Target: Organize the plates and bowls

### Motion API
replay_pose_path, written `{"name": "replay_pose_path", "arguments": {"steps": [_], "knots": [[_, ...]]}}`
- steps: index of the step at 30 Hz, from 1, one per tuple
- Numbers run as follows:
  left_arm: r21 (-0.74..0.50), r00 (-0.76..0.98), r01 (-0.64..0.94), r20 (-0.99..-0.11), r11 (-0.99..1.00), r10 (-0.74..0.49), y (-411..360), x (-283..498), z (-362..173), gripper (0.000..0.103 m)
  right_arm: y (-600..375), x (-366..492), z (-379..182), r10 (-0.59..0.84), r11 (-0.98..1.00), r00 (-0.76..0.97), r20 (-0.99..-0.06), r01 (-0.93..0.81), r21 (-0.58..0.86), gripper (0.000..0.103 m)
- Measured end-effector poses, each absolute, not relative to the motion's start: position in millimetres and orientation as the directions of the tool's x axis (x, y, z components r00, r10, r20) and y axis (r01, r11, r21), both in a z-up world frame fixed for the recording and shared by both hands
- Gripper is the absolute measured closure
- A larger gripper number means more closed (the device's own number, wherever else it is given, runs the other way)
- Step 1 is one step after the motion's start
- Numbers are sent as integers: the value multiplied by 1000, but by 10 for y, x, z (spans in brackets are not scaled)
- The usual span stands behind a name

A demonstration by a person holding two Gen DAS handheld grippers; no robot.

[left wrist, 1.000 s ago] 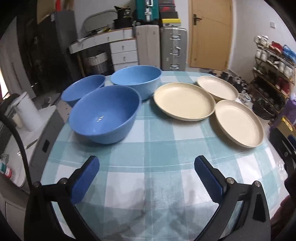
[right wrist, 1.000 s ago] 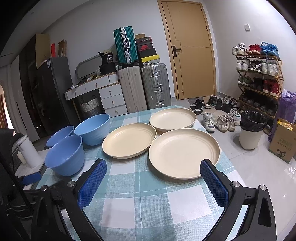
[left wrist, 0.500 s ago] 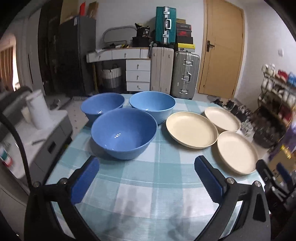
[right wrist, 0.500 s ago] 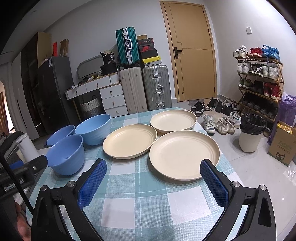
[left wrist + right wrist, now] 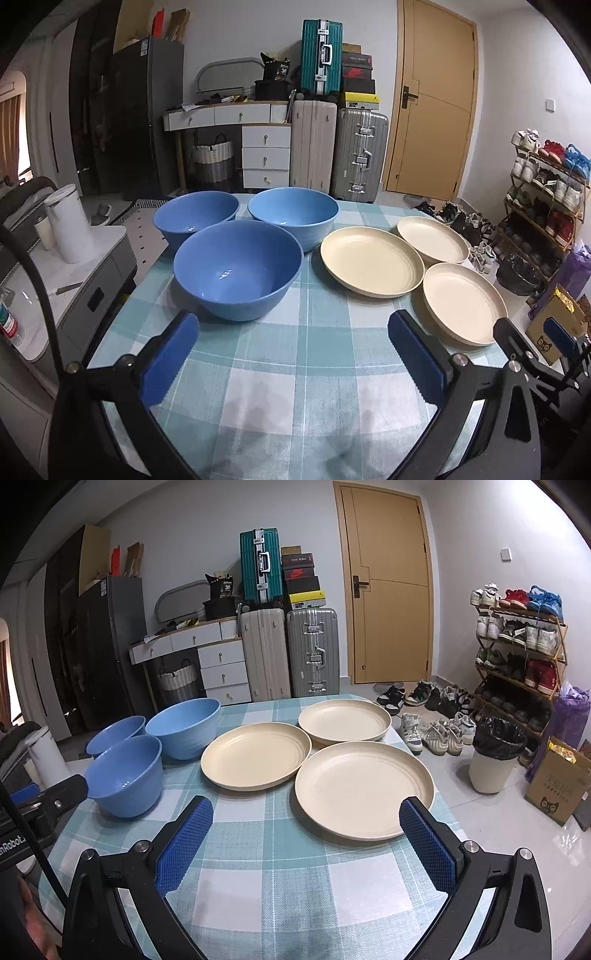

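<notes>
Left gripper (image 5: 293, 354), right gripper (image 5: 304, 840) level above tablecloth (image 5: 295, 878), fingers apart, empty.

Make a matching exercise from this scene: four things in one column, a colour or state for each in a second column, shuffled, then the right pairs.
Column one:
1. nearest bowl
2. nearest plate
3. left hand-held gripper
4. top suitcase

Column two:
A. teal, upright on other cases
B. blue, empty
C. open, holding nothing
D. cream, lying flat on the checked tablecloth

Pairs: 1-B, 2-D, 3-C, 4-A
</notes>
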State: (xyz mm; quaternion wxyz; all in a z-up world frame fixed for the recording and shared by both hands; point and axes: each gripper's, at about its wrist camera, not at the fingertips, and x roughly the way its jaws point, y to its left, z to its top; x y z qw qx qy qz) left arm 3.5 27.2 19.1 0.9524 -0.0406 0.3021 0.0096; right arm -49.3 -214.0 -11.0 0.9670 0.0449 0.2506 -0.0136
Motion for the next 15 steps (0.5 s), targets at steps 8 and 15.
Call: {"name": "replay_pose_path", "arguments": {"steps": [8,15], "knots": [[-51,816,-26,-578,998,-9,219,24,174,0,-2106,-496,-99,5,996,876,-482,37,79,0],[-33,822,-39,-570,999,13,202,3,183,0,-2088,-514,-90,7,997,879,-477,31,73,0]]}}
